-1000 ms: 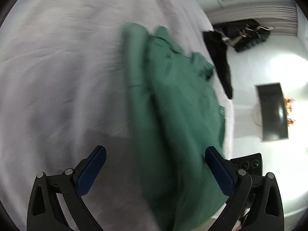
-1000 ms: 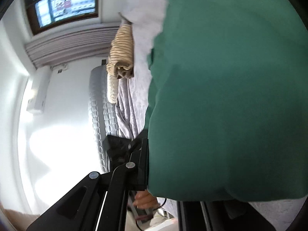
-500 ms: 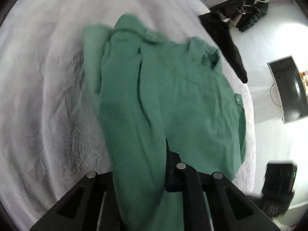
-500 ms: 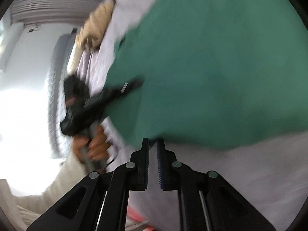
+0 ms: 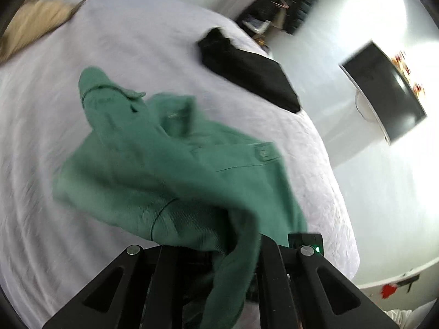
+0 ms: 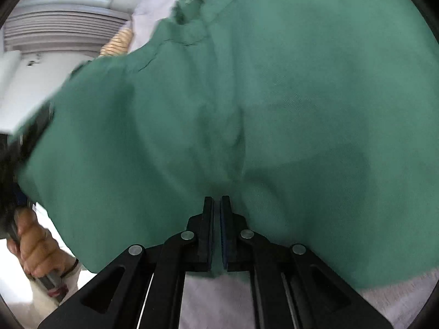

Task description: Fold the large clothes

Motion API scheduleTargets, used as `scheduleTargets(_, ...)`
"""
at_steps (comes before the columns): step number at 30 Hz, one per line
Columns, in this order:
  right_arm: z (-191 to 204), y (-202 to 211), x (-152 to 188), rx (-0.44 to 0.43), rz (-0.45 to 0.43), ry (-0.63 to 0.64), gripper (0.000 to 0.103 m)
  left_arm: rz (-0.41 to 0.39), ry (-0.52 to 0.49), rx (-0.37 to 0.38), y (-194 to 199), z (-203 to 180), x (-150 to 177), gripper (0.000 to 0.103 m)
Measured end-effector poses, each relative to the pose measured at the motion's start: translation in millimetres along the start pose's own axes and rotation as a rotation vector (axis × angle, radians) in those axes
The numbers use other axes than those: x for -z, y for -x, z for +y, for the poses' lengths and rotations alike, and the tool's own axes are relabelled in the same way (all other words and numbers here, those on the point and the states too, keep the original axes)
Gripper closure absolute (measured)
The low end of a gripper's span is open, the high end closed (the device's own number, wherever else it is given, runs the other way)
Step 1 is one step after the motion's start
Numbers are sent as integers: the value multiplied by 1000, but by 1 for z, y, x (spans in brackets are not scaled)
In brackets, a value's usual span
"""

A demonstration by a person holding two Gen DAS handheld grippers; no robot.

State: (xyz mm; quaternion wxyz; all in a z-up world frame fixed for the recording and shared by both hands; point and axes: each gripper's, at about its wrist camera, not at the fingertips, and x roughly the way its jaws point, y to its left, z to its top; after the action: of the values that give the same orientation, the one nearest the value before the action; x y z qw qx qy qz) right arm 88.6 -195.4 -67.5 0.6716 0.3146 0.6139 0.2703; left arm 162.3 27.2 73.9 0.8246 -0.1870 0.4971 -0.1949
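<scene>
Up close, the left gripper (image 5: 236, 249) is clamped on a bunched fold of the green shirt (image 5: 170, 170), lifting it off the white bed (image 5: 55, 246). The right gripper (image 6: 217, 205) has its jaws closing, nearly together, pinching the shirt's near hem. Beyond, the shirt spreads across the bed's middle. Farther off, a black garment (image 5: 247, 74) lies at the bed's far right edge, and a tan striped garment (image 5: 33, 24) at the far left corner.
</scene>
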Motion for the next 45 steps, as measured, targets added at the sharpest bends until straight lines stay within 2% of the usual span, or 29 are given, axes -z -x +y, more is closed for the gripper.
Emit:
scheduleTargets(3, -14, 47, 1, -16, -83, -6, 97, 25, -128, -45, -32, -62, -12, 93)
scheduleTargets(7, -62, 115, -2, -16, -216, -93, 97, 90, -249, -85, -92, -128, -13, 93)
scheduleTargets(8, -79, 127, -3, -13, -232, -127, 96, 109, -266, -90, -111, -139, -11, 93)
scheduleTargets(11, -118, 142, -1, -17, -238, -215, 94, 182, -280, -171, -169, -158, 1, 89)
scheduleTargets(14, -147, 145, 4, -49, -226, -279, 94, 222, -283, -241, -204, -162, 16, 78)
scheduleTargets(15, -148, 142, 1, -60, -225, -290, 94, 220, -283, -241, -208, -164, 20, 65)
scheduleTargets(16, -153, 141, 0, -70, -223, -296, 94, 220, -282, -227, -208, -166, 21, 40)
scheduleTargets(18, -156, 139, -2, -83, -216, -299, 94, 206, -286, -207, -204, -171, 23, 7)
scheduleTargets(19, -156, 138, -4, -86, -210, -299, 94, 192, -298, -203, -202, -180, 23, 4)
scheduleTargets(23, -160, 136, -16, -79, -191, -286, 94, 144, -348, -172, -178, -195, 17, 4)
scheduleTargets(26, -153, 134, -30, -73, -194, -276, 93, 63, -335, -177, -145, -184, 17, 3)
scheduleTargets(28, -154, 142, -32, -71, -219, -277, 80, 34, -295, -220, -135, -168, 14, 0)
scheduleTargets(29, -151, 147, -33, -71, -235, -277, 66, 30, -267, -252, -127, -155, 15, 0)
scheduleTargets(30, -150, 152, -34, -77, -253, -278, 57, 35, -237, -299, -120, -139, 18, 0)
scheduleTargets(34, -140, 175, -42, -52, -304, -267, 54, 63, -107, -425, -101, -83, 35, 0)
scheduleTargets(36, -120, 188, -43, -8, -322, -199, 51, 74, -28, -458, -92, -58, 44, 0)
scheduleTargets(38, -89, 202, -43, 68, -345, -69, 48, 89, 24, -482, -87, -41, 53, 0)
scheduleTargets(41, -48, 208, -50, 167, -335, 149, 40, 98, 50, -484, -91, -32, 59, 0)
scheduleTargets(43, -29, 193, -60, 230, -254, 272, 36, 94, 48, -478, -94, -34, 59, 0)
scheduleTargets(45, -27, 166, -70, 264, -122, 323, 37, 86, 39, -472, -95, -42, 61, 0)
